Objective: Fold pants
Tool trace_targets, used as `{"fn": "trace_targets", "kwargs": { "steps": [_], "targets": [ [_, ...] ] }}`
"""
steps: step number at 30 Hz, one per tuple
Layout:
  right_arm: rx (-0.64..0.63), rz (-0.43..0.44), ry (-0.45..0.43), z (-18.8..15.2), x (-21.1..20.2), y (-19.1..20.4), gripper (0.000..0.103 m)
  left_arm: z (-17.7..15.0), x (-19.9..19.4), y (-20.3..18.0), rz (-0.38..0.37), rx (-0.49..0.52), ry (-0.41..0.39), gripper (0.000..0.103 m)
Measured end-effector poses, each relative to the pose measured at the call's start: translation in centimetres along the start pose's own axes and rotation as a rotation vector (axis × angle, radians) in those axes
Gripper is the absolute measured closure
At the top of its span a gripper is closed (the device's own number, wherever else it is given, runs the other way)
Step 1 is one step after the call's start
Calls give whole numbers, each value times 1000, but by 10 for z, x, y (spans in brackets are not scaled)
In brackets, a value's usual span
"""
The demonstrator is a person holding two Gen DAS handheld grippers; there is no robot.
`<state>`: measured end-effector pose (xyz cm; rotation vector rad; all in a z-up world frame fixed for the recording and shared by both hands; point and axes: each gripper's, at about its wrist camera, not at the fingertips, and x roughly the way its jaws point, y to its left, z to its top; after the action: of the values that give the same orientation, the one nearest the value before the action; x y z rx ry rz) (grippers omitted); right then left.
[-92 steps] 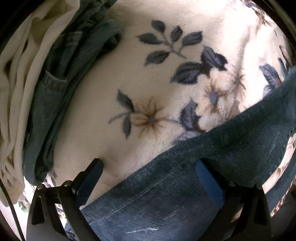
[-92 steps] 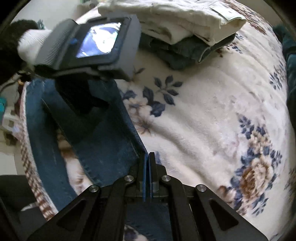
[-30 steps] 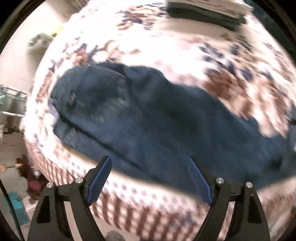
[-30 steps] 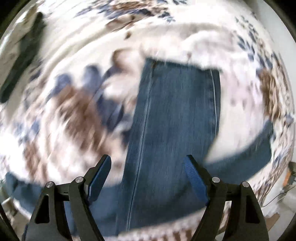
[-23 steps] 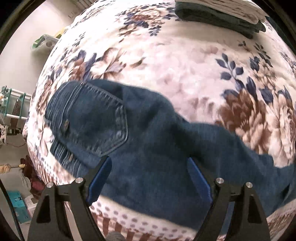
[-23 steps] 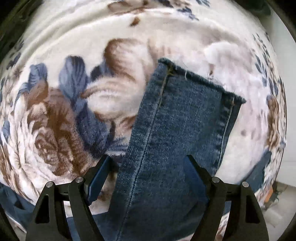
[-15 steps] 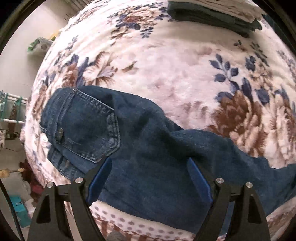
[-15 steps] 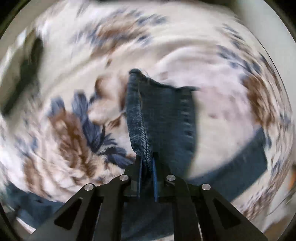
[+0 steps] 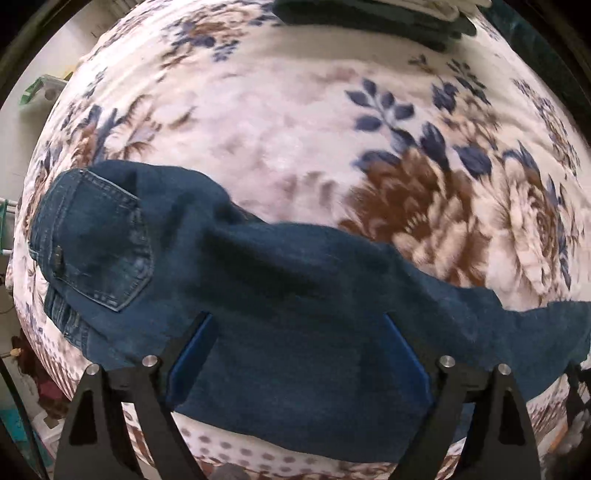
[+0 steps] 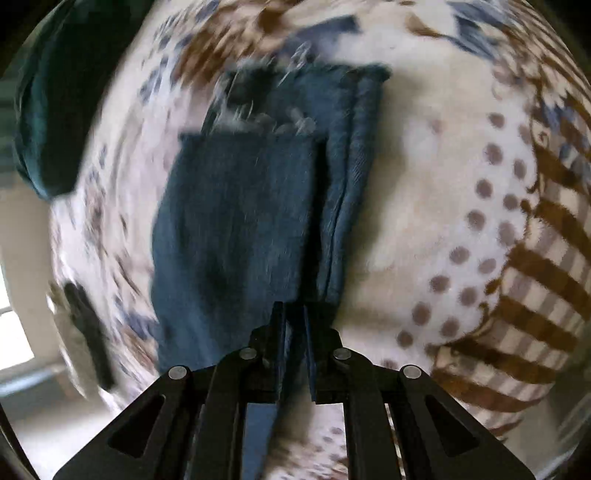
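Observation:
Dark blue jeans (image 9: 280,295) lie across a floral blanket (image 9: 280,122), back pocket (image 9: 99,243) at the left, one leg running off to the right. My left gripper (image 9: 299,350) points down over the thigh, its jaws wide and opening, the denim under them but not pinched. In the right wrist view my right gripper (image 10: 294,328) is shut on the jeans' leg (image 10: 236,229) near its hem, and the cloth hangs lifted and blurred in front of it.
A stack of folded clothes (image 9: 373,18) lies at the blanket's far edge. The blanket's dotted and striped border (image 10: 524,266) marks the bed's near side. A dark teal cloth (image 10: 55,103) sits at the upper left in the right wrist view.
My right gripper shut on the leg near its hem, then swung fast sideways with it while rolling. My left gripper sank a little toward the jeans and its jaws widened.

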<state>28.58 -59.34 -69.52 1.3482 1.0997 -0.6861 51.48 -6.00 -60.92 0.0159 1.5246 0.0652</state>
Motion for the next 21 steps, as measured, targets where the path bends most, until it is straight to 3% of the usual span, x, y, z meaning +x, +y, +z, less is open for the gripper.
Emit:
{"fn": "trace_targets", "kwargs": {
  "steps": [2, 4, 6, 8, 12, 16, 18, 19, 20, 21],
  "targets": [
    [43, 7, -41, 6, -8, -7, 91, -2, -1, -9, -3, 18, -4, 13],
    [59, -6, -83, 16, -16, -10, 82, -3, -5, -20, -4, 43, -21, 13],
    [47, -28, -115, 27, -23, -9, 58, -5, -8, -32, 6, 71, -36, 13],
    [-1, -57, -136, 32, -25, -1, 49, -4, -11, -41, 9, 94, -45, 13],
    [-75, -94, -127, 49, -22, 8, 48, -2, -15, -57, 15, 129, -64, 13],
    [-50, -132, -101, 59, 8, 17, 48, 1, -16, -77, 15, 140, -61, 13],
    [-81, -177, -129, 55, 5, 24, 48, -3, -17, -75, 17, 143, -61, 13],
    [-135, -287, -170, 51, -2, 34, 48, -2, -18, -77, 17, 145, -61, 13],
    [-166, -332, -212, 46, -7, 43, 48, -2, -19, -78, 17, 150, -61, 13],
    [-193, -314, -257, 41, -17, 49, 48, -1, -20, -80, 19, 156, -63, 13]
  ]
}}
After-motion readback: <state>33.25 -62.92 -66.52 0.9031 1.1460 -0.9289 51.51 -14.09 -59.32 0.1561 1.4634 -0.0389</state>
